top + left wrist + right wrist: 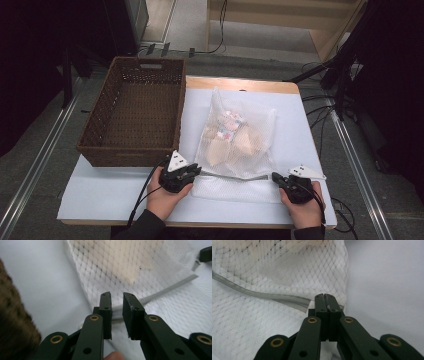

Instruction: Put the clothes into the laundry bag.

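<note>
At the upper left of the high view a dark brown woven wicker basket (pixel 131 117) sits on the white worktop (pixel 105 190). Below it, at lower centre-left, the left tongs (pixel 196 171) are released, jaws parted around the grey zipper (pixel 160 292) of a white mesh laundry bag (pixel 239 145) lying mid-frame with tan items inside. At lower right, the right tongs (pixel 274 177) are clenched on the zipper's end.
</note>
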Tool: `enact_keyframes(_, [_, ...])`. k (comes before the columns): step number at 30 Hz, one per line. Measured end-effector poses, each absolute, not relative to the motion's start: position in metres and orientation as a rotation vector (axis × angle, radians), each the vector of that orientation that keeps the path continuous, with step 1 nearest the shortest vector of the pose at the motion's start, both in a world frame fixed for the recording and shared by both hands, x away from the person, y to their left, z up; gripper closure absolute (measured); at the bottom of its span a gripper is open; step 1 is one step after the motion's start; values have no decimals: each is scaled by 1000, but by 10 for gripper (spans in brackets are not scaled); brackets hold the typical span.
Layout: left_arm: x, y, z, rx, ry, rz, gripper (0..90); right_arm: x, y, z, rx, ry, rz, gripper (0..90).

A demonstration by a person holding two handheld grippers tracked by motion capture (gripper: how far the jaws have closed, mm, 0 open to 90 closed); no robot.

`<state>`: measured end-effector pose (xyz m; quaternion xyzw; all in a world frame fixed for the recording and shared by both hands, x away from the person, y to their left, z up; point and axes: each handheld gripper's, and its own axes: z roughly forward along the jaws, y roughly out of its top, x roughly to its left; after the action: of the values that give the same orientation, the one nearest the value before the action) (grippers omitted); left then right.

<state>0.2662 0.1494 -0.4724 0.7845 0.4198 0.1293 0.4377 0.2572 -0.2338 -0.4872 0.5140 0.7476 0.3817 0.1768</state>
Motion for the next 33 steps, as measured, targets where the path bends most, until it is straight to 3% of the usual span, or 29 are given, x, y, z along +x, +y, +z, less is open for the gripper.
enact_keyframes(3, [254,165,-471,1946,1032,328,696,254,-237,-487,1465,2101,1103,824])
enact_keyframes(8, [237,190,-468,1930,1005,355,605,248,-250,-487,1435,2078,1234,611])
enact_keyframes(11, [228,208,-467,1897,997,380,536,243,-262,-484,1436,2019,1244,549])
enact_keyframes(15, [225,226,-467,1867,1023,366,356,240,-281,-482,1465,1951,1311,454])
enact_keyframes(20, [222,248,-462,1822,1054,426,258,238,-294,-484,1464,1948,1290,309])
enact_keyframes(26, [226,278,-455,1804,1143,453,198,236,-306,-483,1478,1941,1253,206])
enact_keyframes(33, [228,313,-455,1782,1133,421,106,236,-311,-485,1443,1951,1288,175])
